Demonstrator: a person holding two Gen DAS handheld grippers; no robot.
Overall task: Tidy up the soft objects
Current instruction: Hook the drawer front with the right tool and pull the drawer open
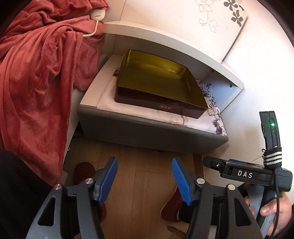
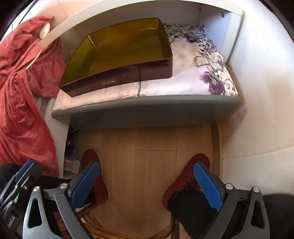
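Observation:
A red plush blanket (image 1: pixel 36 82) hangs in folds at the left, also seen in the right wrist view (image 2: pixel 22 92). Beside it a grey drawer (image 1: pixel 147 132) (image 2: pixel 147 114) stands pulled out. A pale folded cloth with purple flowers (image 1: pixel 215 114) (image 2: pixel 202 69) lines it. On the cloth sits a dark tin box (image 1: pixel 156 82) (image 2: pixel 119 51) with a gold inside and nothing in it. My left gripper (image 1: pixel 144 161) hangs open over the floor in front of the drawer, nothing between its blue pads. My right gripper (image 2: pixel 147 165) is open too and holds nothing.
A white shelf top (image 1: pixel 165 36) overhangs the drawer, with a white wall at the right. A white plug and cable (image 1: pixel 98 13) lie on the blanket. On the wooden floor (image 2: pixel 156 143) are two feet in red slippers (image 2: pixel 185 176). A hand (image 1: pixel 272 207) grips the right tool's handle.

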